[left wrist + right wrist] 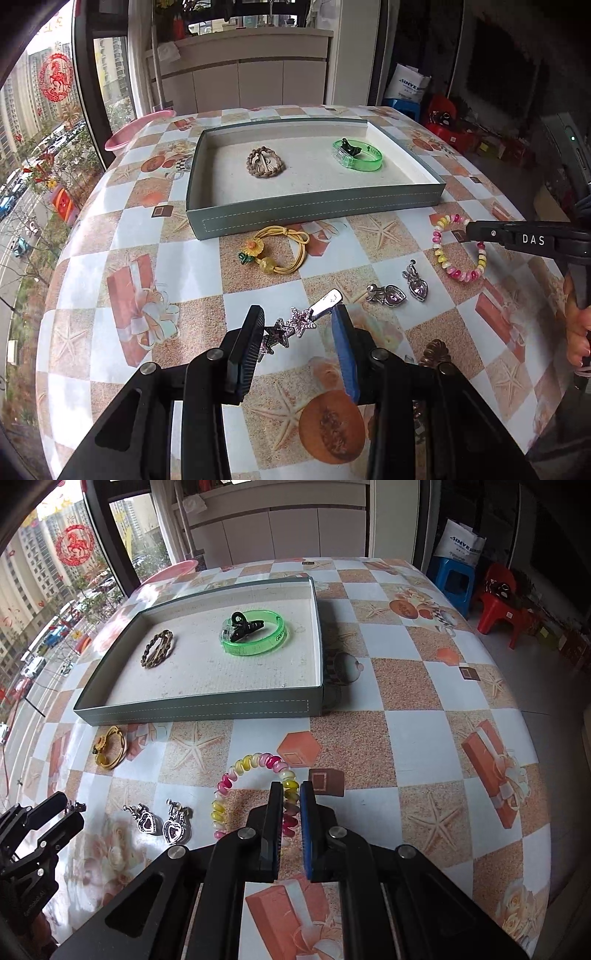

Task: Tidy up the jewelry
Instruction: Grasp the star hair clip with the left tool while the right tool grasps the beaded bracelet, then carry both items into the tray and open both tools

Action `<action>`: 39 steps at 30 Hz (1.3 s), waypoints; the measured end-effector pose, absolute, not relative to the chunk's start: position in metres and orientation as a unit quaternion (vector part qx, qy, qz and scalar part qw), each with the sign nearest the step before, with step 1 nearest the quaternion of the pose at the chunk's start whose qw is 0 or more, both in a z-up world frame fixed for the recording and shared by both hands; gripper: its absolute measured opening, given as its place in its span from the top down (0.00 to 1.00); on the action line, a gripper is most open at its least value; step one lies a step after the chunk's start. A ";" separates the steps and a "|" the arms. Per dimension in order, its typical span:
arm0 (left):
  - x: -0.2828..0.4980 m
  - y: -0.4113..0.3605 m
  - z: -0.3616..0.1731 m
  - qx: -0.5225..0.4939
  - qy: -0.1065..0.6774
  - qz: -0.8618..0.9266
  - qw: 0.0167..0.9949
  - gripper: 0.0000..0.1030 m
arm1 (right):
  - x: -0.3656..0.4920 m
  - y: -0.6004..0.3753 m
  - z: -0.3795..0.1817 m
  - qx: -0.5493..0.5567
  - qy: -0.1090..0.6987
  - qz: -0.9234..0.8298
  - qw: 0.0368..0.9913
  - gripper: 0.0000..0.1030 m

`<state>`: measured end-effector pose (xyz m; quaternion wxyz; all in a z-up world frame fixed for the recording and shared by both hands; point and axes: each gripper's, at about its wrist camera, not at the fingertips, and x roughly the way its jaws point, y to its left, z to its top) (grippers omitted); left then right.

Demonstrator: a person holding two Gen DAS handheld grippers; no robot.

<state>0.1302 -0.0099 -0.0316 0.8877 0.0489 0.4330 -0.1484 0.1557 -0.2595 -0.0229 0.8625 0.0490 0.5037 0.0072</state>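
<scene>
Left wrist view
- Your left gripper [299, 325]: clamped on the star hair clip [295, 325], which spans pad to pad, silver tip poking past the blue pad.
- Tray [314, 212]: grey box sitting toward the table's far edge, with a braided brown bracelet [266, 163] on its left half and a green bangle [357, 154] on the right.
- Table [258, 295], near the tray's front wall: yellow cord hair tie [275, 249] with a flower charm.
- Heart earrings [400, 290]: two of them side by side, between your clip and the beaded bracelet [460, 249].
- Your right gripper [469, 230]: comes in from the right edge, tip at the beads.

Right wrist view
- Right gripper [291, 805]: pinched tight on the beaded bracelet [255, 786], one side of the loop caught between the pads.
- Black claw clip [245, 626]: resting on the green bangle [255, 635] in the tray [207, 710].
- Left gripper [70, 814]: at the table's left edge; can't tell its grip from here.
</scene>
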 end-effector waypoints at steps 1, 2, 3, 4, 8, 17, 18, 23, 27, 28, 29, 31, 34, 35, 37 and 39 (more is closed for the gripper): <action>0.131 -0.010 -0.029 0.050 0.431 -0.148 0.889 0.51 | 0.155 -0.260 -0.020 0.050 0.502 0.009 0.864 0.91; 0.132 -0.011 -0.026 0.050 0.428 -0.147 0.890 0.51 | 0.155 -0.260 -0.017 0.051 0.499 0.011 0.865 0.91; 0.133 -0.011 -0.023 0.049 0.426 -0.147 0.892 0.50 | 0.154 -0.261 -0.014 0.052 0.497 0.012 0.866 0.91; 0.135 -0.011 -0.020 0.047 0.423 -0.147 0.893 0.50 | 0.155 -0.261 -0.010 0.053 0.493 0.014 0.868 0.91; 0.145 -0.012 -0.007 0.045 0.411 -0.144 0.899 0.50 | 0.158 -0.262 0.007 0.065 0.482 0.028 0.873 0.91; 0.180 -0.013 0.017 0.034 0.391 -0.138 0.909 0.51 | 0.189 -0.253 0.035 0.083 0.465 0.056 0.880 0.91; 0.185 -0.014 0.019 0.036 0.389 -0.137 0.910 0.51 | 0.195 -0.251 0.037 0.082 0.464 0.059 0.880 0.91; 0.216 -0.019 0.021 0.034 0.391 -0.134 0.910 0.51 | 0.227 -0.242 0.033 0.093 0.469 0.071 0.876 0.91; 0.243 -0.025 0.016 0.042 0.395 -0.127 0.909 0.50 | 0.255 -0.241 0.021 0.113 0.482 0.073 0.866 0.91; 0.250 -0.027 0.013 0.045 0.398 -0.124 0.908 0.50 | 0.262 -0.242 0.016 0.119 0.487 0.072 0.862 0.91; 0.257 -0.028 0.010 0.046 0.403 -0.123 0.906 0.51 | 0.268 -0.243 0.011 0.125 0.492 0.072 0.859 0.91; 0.269 -0.030 0.002 0.047 0.412 -0.120 0.902 0.50 | 0.279 -0.245 0.000 0.140 0.505 0.072 0.849 0.91; 0.281 -0.034 -0.009 0.050 0.423 -0.119 0.897 0.51 | 0.288 -0.248 -0.019 0.157 0.527 0.072 0.832 0.91; 0.285 -0.035 -0.012 0.053 0.426 -0.120 0.895 0.51 | 0.290 -0.248 -0.024 0.157 0.532 0.072 0.829 0.91; 0.290 -0.039 -0.018 0.061 0.430 -0.119 0.893 0.51 | 0.293 -0.248 -0.032 0.152 0.539 0.069 0.825 0.91; 0.296 -0.042 -0.024 0.066 0.436 -0.119 0.890 0.51 | 0.297 -0.248 -0.038 0.148 0.544 0.065 0.823 0.91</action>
